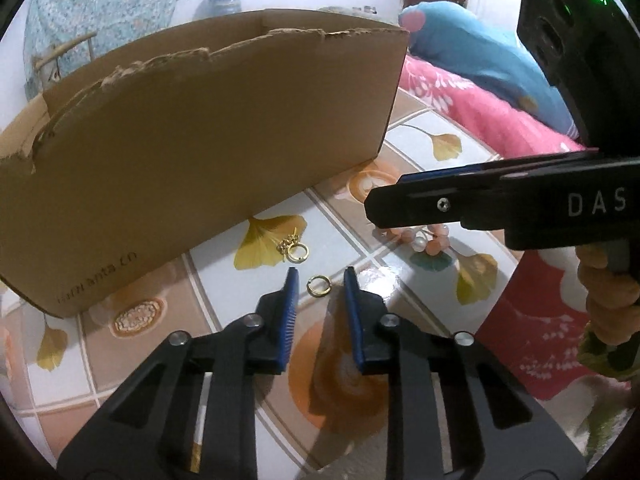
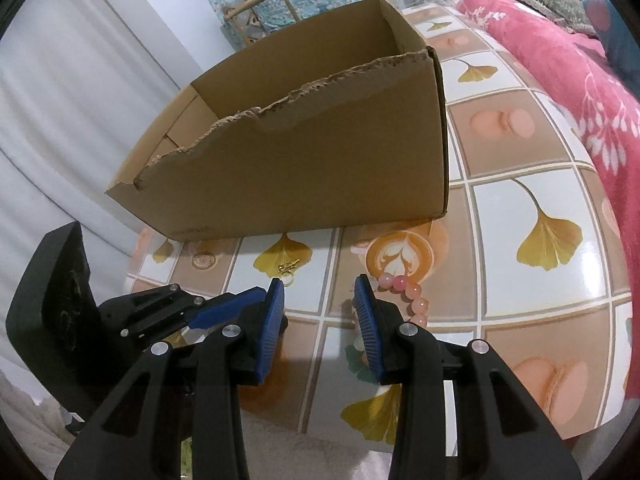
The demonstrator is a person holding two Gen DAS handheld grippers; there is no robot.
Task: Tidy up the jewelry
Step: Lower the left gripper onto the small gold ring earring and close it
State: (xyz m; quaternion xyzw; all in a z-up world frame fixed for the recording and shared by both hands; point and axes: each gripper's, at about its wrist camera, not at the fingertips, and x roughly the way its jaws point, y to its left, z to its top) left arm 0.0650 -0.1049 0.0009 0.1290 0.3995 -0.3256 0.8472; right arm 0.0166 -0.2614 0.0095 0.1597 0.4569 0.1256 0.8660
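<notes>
Two grippers: I have both over the patterned tabletop [image 2: 532,200], in front of the torn cardboard box [image 2: 320,160].
Left gripper [image 1: 320,276]: my blue pads stand narrowly apart, not pressing on anything; the plain gold ring [image 1: 318,285] lies flat on the table just between the fingertips, apart from both.
Ring with chain: a second gold ring with a small chain [image 1: 294,247] lies on a yellow leaf print, between the plain ring and the box's front wall, close to the box.
Right gripper [image 2: 320,282]: I see its jaws partly open with bare tabletop between them, nothing held.
Bead bracelet: the pink bead bracelet [image 2: 408,292] lies against the outer side of my right gripper's right finger; whether it touches the finger I cannot tell. It sits farther from the box than the ring with chain, off the box's right corner.
Box: open-topped, its front edge ragged; what I see of the inside shows only cardboard.
Right gripper from the left camera [image 1: 372,204]: its black fingers reach in above the bracelet [image 1: 416,238].
Red blanket [image 2: 560,60]: lies along the table's far side, to the right of the box.
</notes>
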